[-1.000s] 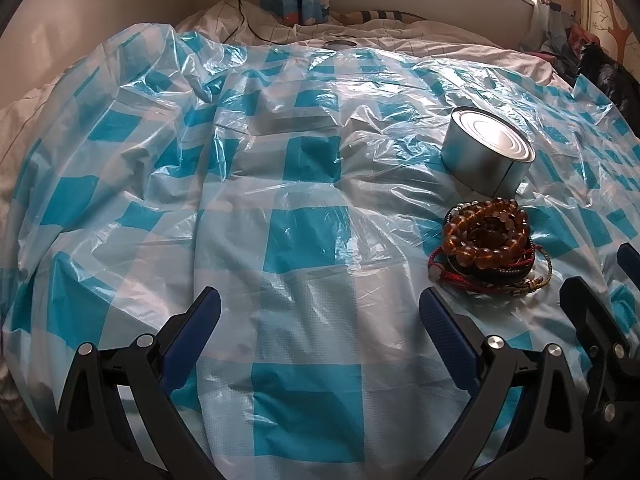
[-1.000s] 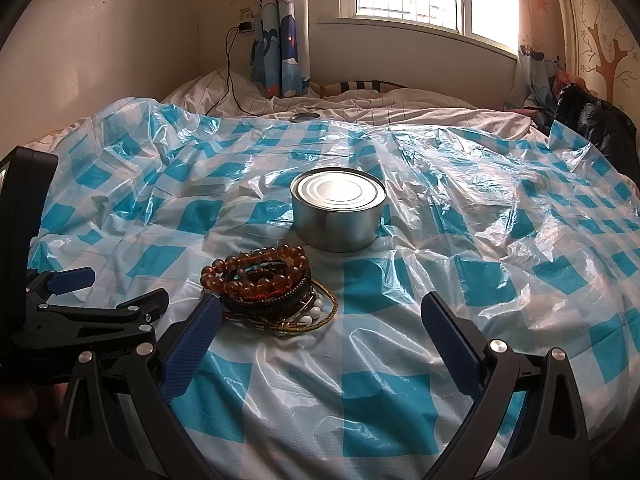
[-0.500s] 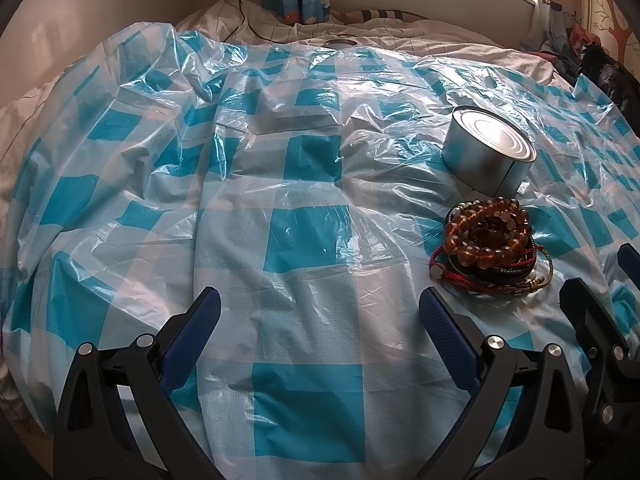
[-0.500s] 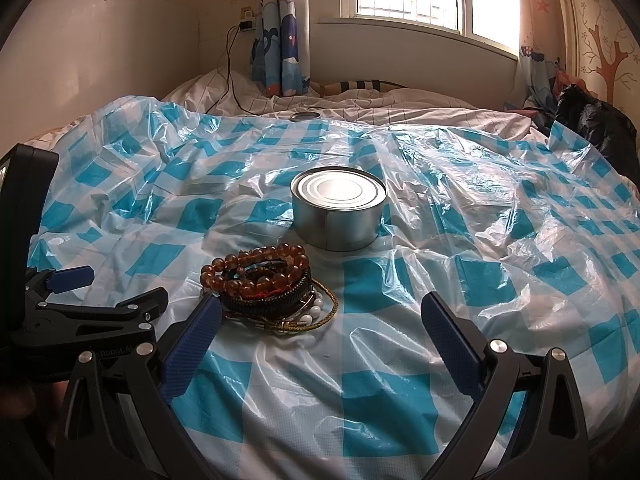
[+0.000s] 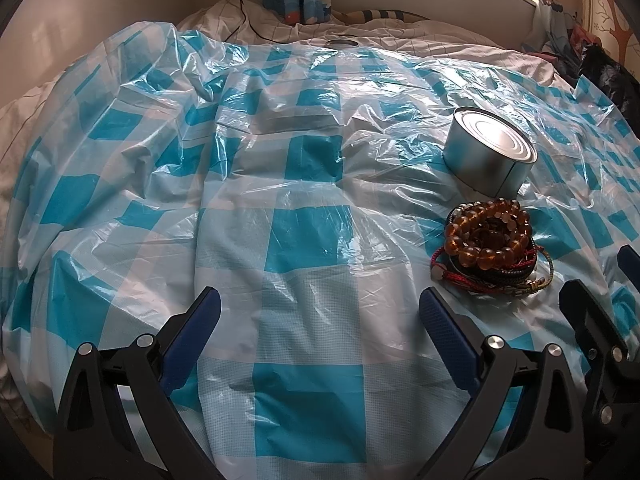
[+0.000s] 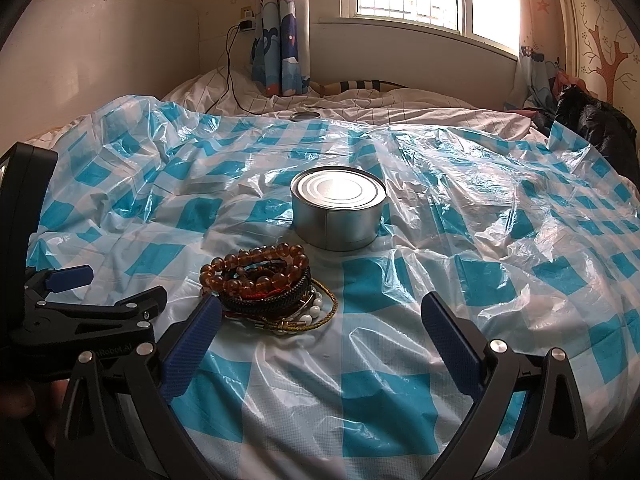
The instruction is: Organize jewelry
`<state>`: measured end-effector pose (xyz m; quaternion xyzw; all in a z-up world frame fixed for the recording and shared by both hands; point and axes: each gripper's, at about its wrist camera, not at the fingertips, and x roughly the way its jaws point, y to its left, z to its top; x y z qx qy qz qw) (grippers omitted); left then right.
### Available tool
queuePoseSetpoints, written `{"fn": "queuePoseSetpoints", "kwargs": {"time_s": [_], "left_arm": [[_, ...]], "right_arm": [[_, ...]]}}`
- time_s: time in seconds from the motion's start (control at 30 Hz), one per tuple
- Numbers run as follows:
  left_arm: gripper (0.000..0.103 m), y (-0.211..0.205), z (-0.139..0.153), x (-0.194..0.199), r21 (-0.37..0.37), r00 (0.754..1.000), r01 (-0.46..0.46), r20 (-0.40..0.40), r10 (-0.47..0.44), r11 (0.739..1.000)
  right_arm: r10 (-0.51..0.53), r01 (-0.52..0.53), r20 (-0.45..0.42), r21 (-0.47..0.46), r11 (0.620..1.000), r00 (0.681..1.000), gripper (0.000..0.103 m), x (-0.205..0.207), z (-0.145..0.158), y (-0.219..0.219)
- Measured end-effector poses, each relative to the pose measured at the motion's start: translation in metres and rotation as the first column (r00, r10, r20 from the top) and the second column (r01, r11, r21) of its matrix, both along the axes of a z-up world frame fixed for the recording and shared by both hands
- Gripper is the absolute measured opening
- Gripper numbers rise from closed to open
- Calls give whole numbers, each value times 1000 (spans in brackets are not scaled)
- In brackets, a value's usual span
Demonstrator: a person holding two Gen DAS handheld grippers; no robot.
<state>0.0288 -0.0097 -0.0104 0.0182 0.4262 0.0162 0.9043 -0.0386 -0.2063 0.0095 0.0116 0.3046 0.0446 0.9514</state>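
Blue-checked plastic sheet (image 6: pixel 400 408) is being seen spread over a bed. One bracelet pile (image 6: pixel 266 286) is lying just ahead of the right gripper (image 6: pixel 320 344), touching none of its fingers (image 6: pixel 192 344), and right of the left gripper (image 5: pixel 320 340). Both grippers are being held wide apart, empty. One tin (image 6: pixel 338 212) is standing just behind the pile.

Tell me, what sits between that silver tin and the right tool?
In the right wrist view, a pile of bracelets lies between the silver tin and the right tool, toward its left finger, on the checked plastic sheet.
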Motion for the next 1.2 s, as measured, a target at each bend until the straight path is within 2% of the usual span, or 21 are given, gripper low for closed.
{"fn": "queuePoseSetpoints", "kwargs": {"time_s": [0.67, 0.77, 0.9, 1.03, 1.2], "left_arm": [[95, 3, -2, 2, -16, 1000, 0, -9, 0, 1000], [95, 7, 3, 20, -37, 1000, -1, -15, 0, 999], [95, 16, 12, 57, -60, 999, -32, 5, 32, 998], [95, 20, 1, 90, -24, 999, -42, -33, 41, 999], [95, 21, -5, 114, 27, 999, -23, -34, 24, 999]], "right_arm": [[-1, 1, 4, 7, 1000, 1000, 96, 0, 1, 0], [-18, 17, 15, 31, 999, 1000, 96, 1, 1, -6], [-31, 31, -15, 38, 999, 999, 96, 9, -4, -10], [-44, 44, -15, 32, 999, 999, 96, 20, 1, -17], [-88, 90, -31, 41, 995, 996, 96, 42, 9, -34]]}}
